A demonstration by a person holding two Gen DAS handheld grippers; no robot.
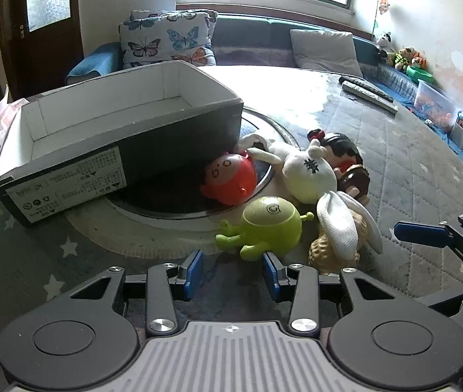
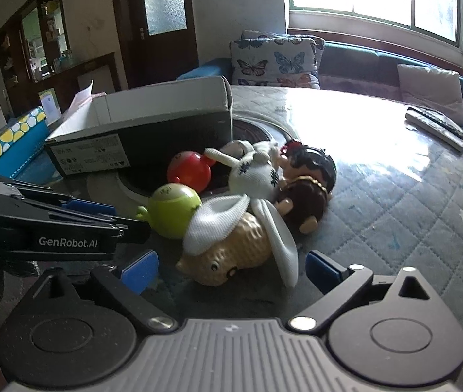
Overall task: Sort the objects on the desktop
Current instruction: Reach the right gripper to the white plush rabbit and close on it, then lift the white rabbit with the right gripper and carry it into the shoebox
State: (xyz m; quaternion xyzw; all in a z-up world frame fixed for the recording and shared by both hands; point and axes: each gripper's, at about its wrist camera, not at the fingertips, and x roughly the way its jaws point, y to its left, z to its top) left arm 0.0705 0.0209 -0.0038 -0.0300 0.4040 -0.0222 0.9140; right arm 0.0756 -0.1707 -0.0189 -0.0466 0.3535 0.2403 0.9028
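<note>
A heap of small toys lies on the quilted table cover [image 1: 411,170]: a red round toy [image 1: 231,176], a green round toy [image 1: 267,225], a white plush rabbit [image 1: 310,173], a black-haired doll [image 1: 346,152] and a tan toy [image 2: 231,251] under the rabbit's ears. Left of the heap stands an empty dark shoebox [image 1: 100,124] with a white inside. My left gripper [image 1: 233,268] is open, its fingers just short of the green toy. My right gripper [image 2: 231,274] is open wide, and the tan toy lies between its fingers untouched.
Two remote controls [image 1: 368,93] lie at the far right of the table. A round inset ring [image 1: 166,215] sits under the box and the red toy. A clear bin of toys [image 1: 434,101] and cushions line the bench behind. A blue spotted box [image 2: 12,140] stands at the left.
</note>
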